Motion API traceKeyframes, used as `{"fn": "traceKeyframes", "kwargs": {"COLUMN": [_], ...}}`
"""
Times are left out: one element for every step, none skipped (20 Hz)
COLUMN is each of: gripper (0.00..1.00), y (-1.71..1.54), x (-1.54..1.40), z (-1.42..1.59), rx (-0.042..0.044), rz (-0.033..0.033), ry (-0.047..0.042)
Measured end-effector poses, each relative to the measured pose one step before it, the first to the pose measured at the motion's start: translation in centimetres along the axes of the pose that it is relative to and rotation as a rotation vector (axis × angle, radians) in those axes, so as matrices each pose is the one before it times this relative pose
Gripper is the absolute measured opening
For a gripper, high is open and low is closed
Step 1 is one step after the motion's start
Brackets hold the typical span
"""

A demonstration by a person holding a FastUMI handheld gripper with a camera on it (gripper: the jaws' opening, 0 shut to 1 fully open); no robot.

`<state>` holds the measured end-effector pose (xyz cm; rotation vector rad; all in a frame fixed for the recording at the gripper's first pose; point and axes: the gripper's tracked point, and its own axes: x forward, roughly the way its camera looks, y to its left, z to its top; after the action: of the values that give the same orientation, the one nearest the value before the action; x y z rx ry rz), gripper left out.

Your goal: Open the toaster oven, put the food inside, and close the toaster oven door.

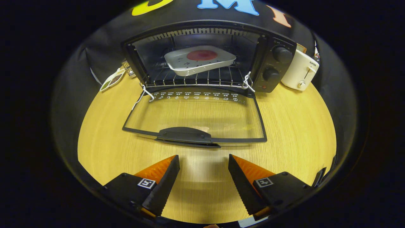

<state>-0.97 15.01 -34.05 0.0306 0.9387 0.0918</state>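
The gripper (204, 158) is spread wide, holding nothing. Beyond it the toaster oven (208, 57) door (196, 117) lies open. Inside, a plate (200, 59) carries what looks like red food (202, 55).

Toaster oven (208, 57) taken as the landmark, seen on wooden table (294, 126) with door (196, 115) folded fully down toward the gripper. Door handle (185, 136) located at the door's near edge. White plate (199, 61) with a round red food item (202, 55) seated on wire rack (196, 79) inside the oven cavity. Two knobs (277, 63) noted on the oven's right panel (one above the other). White toaster (300, 72) placed just right of the oven. Small packet (112, 79) lying left of the oven. Gripper (204, 164) held short of the door handle, fingers spread, nothing between them.
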Motion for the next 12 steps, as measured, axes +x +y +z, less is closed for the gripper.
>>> {"fn": "traceKeyframes", "kwargs": {"gripper": [0.98,0.98,0.98,0.98,0.98,0.98,0.98,0.99,0.99,0.99,0.98,0.98], "y": [-0.102,0.034,0.22,0.131,0.414,0.342,-0.313,0.094,0.153,0.106,0.003,0.054], "x": [0.368,0.277,0.228,0.192,0.244,0.289,-0.486,0.231,0.107,-0.01,0.088,-0.116], "z": [0.24,0.243,0.178,0.118,0.047,-0.009,0.051,0.131,-0.117,0.133,-0.05,0.053], "rx": [-0.01361,-0.01302,-0.0092,-0.00482,0.00217,0.00574,0.00612,0.00781,0.00784,0.01364,0.00873,0.00995], "rz": [-0.01265,-0.00887,-0.00372,-0.00359,0.00553,0.00484,-0.00224,-0.00109,0.00098,0.00013,0.00239,0.00273], "ry": [-0.01463,-0.01558,-0.01261,-0.00655,0.00155,0.00605,0.00867,0.00156,0.00815,0.00036,0.00693,0.00539]}}
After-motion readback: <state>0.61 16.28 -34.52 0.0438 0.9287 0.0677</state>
